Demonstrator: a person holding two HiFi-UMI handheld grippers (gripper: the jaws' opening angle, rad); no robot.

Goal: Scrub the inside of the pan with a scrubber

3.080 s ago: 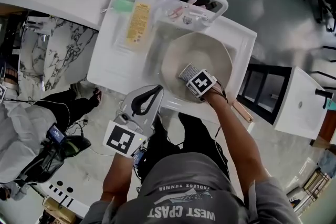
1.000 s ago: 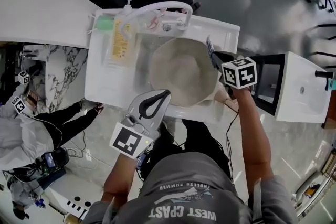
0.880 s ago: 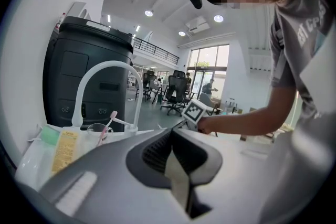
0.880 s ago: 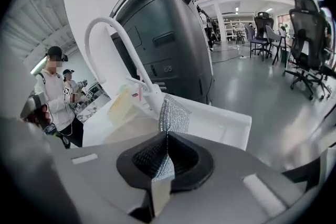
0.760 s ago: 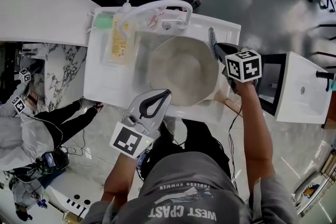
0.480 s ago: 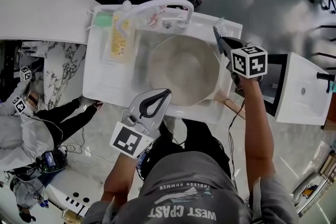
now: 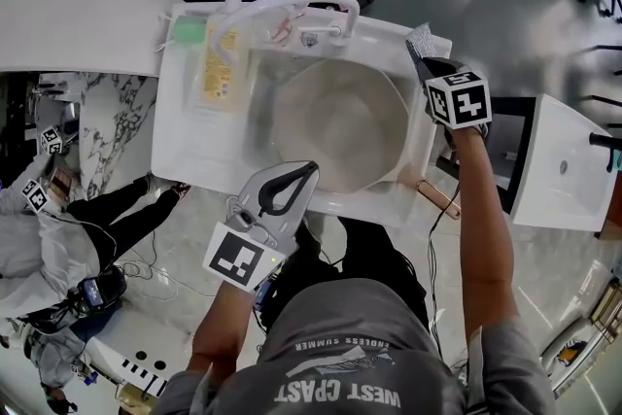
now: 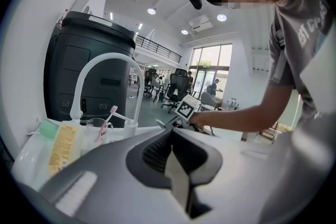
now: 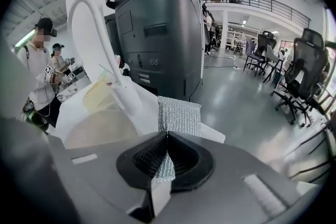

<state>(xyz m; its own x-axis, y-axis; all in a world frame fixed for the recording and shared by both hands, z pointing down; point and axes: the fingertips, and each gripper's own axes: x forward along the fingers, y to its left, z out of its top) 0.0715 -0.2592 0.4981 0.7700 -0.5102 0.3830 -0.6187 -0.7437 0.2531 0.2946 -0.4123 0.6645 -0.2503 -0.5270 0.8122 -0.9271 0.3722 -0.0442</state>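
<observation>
Pinching scrubber (image 9: 179,113), right gripper (image 7: 426,65) at sink (image 7: 177,143) corner, beside pan (image 7: 340,126)

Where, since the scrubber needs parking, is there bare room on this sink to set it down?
Bare: the sink's left ledge, between the soap bottle and the front rim, beside the pan. The right rim is only a narrow strip. Crowded: the back, with sponge, faucet and toothbrush cup.

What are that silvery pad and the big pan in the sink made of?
Scrubber: looks like woven metallic mesh, silvery and glittery, with a fine knit texture showing. Pan: pale, matte beige inside, perhaps a ceramic or stone-look coating; the base metal under it can't be told.
</observation>
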